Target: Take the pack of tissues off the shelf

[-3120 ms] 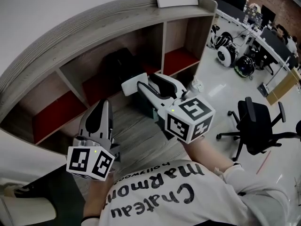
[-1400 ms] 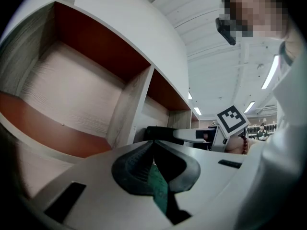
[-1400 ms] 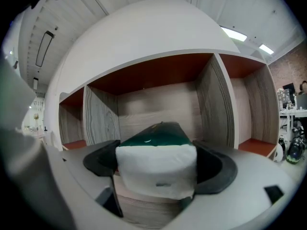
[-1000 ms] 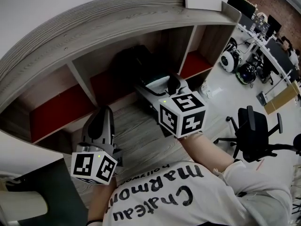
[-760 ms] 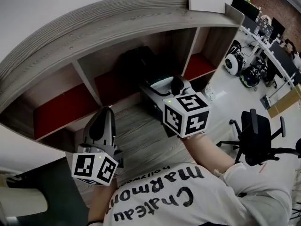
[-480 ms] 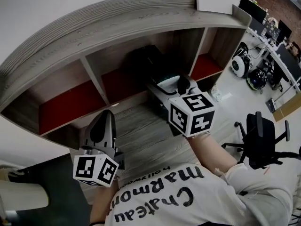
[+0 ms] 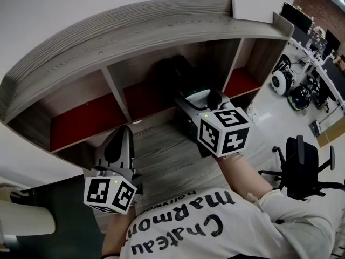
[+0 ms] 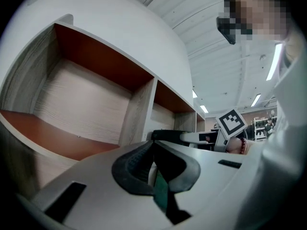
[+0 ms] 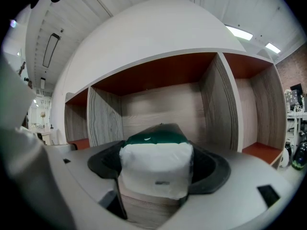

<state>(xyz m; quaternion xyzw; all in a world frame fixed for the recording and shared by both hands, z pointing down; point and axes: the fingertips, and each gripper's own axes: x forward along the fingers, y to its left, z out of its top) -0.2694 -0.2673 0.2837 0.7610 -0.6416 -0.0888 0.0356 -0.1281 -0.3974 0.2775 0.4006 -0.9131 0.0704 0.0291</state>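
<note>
White with a green top, the pack of tissues (image 9: 156,174) sits gripped between the fingers of the right gripper (image 7: 197,97), which have just been closing on it, at the mouth of the middle compartment (image 7: 145,97) of the wooden shelf (image 7: 135,31), frame centre, while the left gripper (image 7: 122,135) hangs lower left, fingers pressed together, empty.

Right gripper (image 9: 156,150) is level at the shelf (image 9: 158,102), jaws either side of the pack (image 9: 156,171), and they've just been closing in: the dark pads (image 9: 103,166) look to be touching both white flanks. The pack stands upright, green top (image 9: 154,137) showing, with wood board visible under it. Behind it is the pale wood back wall, a divider (image 9: 221,104) rises to the right, and the bay beyond has a red floor (image 9: 261,152)
</note>
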